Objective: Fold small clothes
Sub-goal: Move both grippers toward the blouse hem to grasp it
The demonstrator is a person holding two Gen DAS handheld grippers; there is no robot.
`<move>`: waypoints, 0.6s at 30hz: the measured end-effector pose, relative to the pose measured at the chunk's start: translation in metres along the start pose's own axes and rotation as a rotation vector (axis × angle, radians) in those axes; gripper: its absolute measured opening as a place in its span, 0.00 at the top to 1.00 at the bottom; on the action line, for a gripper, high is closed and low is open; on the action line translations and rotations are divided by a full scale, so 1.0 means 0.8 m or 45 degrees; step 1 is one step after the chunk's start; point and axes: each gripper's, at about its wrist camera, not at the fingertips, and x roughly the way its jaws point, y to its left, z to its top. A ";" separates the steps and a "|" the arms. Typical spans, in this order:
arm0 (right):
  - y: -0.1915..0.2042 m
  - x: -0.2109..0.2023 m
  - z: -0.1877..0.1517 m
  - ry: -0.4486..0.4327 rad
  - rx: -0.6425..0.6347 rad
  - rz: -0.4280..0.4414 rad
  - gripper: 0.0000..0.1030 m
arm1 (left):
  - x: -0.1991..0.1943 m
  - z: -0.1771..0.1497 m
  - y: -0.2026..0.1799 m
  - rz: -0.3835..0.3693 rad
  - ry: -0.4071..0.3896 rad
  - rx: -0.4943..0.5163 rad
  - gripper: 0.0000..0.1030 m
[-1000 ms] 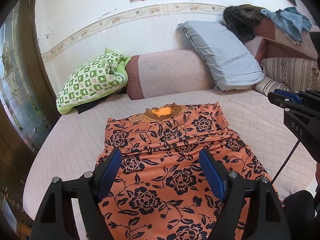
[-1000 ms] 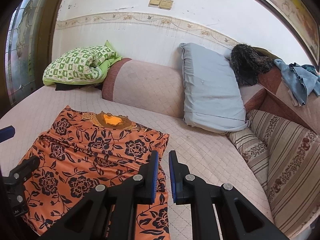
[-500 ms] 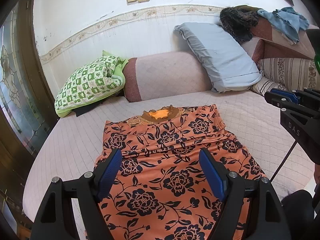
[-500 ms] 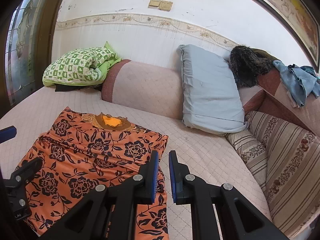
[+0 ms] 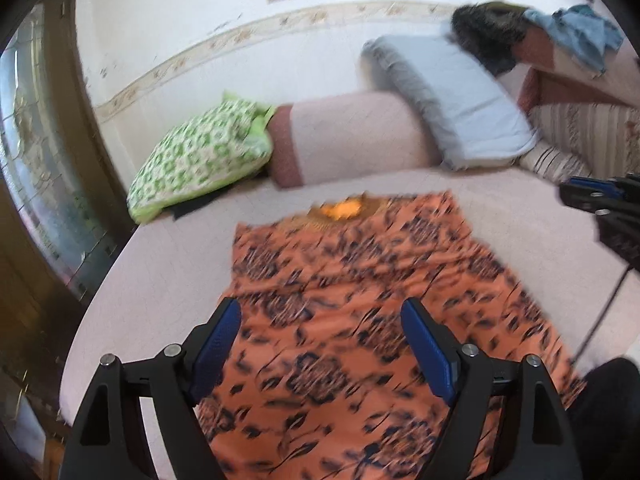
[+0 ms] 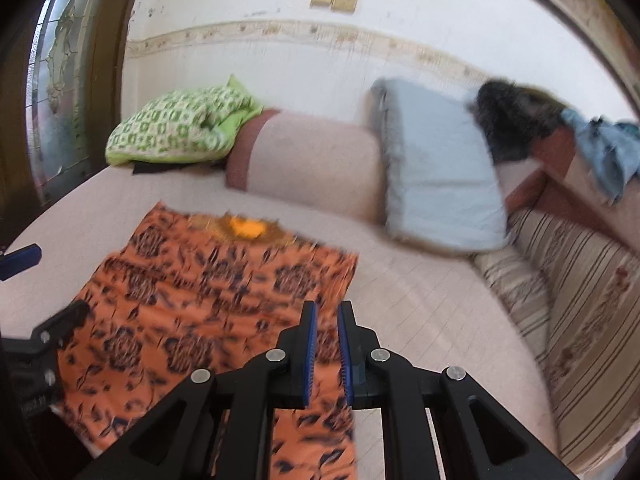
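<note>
Item: orange floral garment [image 5: 360, 320], spread flat on the bed [image 5: 160, 264], its lower part reaching the bed's near edge and its right side well clear of the pillows.

Orientation: neckline [image 5: 344, 210] points to the far edge and the bolster [image 5: 352, 136]; I judge the long axis near-to-far.

Left gripper [image 5: 320, 344]: I have its fingers wide apart above the cloth, nothing between them.

Right gripper [image 6: 325, 348]: fingers nearly together over the garment's right edge; I cannot tell whether fabric is pinched.

Handling, my judgement: take matching points on both side edges, lift evenly, and fold across the long axis, hem to neckline.
</note>
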 end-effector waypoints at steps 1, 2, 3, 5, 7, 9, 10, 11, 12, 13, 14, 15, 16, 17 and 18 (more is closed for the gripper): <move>0.001 0.005 -0.011 0.038 -0.003 0.000 0.88 | 0.005 -0.012 0.010 0.022 0.036 -0.017 0.20; 0.003 0.009 -0.021 0.062 -0.013 -0.005 0.88 | 0.008 -0.020 0.018 0.034 0.060 -0.034 0.20; 0.006 0.011 -0.029 0.081 -0.027 -0.006 0.88 | 0.008 -0.026 0.024 0.042 0.071 -0.047 0.20; 0.013 0.014 -0.047 0.109 -0.068 -0.004 0.88 | 0.008 -0.040 0.040 0.071 0.083 -0.068 0.20; 0.018 0.015 -0.064 0.137 -0.107 0.006 0.88 | 0.005 -0.049 0.054 0.104 0.085 -0.084 0.20; 0.025 0.018 -0.081 0.177 -0.129 0.037 0.88 | 0.001 -0.055 0.067 0.128 0.078 -0.106 0.20; 0.029 0.019 -0.090 0.199 -0.133 0.059 0.88 | -0.002 -0.057 0.074 0.138 0.073 -0.116 0.20; 0.033 0.020 -0.096 0.218 -0.133 0.081 0.88 | -0.005 -0.059 0.080 0.146 0.070 -0.124 0.20; 0.036 0.021 -0.101 0.235 -0.129 0.105 0.88 | -0.006 -0.061 0.085 0.152 0.067 -0.129 0.20; 0.038 0.021 -0.106 0.254 -0.121 0.136 0.88 | -0.008 -0.064 0.091 0.160 0.066 -0.137 0.20; 0.041 0.023 -0.110 0.275 -0.110 0.172 0.88 | -0.008 -0.066 0.094 0.164 0.067 -0.141 0.20; 0.045 0.024 -0.114 0.296 -0.101 0.198 0.88 | -0.008 -0.068 0.099 0.167 0.070 -0.148 0.20; 0.047 0.025 -0.117 0.308 -0.097 0.212 0.88 | -0.008 -0.072 0.104 0.169 0.077 -0.157 0.20; 0.050 0.026 -0.120 0.324 -0.091 0.230 0.88 | -0.007 -0.075 0.107 0.169 0.082 -0.162 0.20; 0.052 0.027 -0.123 0.339 -0.081 0.250 0.88 | -0.006 -0.080 0.111 0.171 0.090 -0.169 0.20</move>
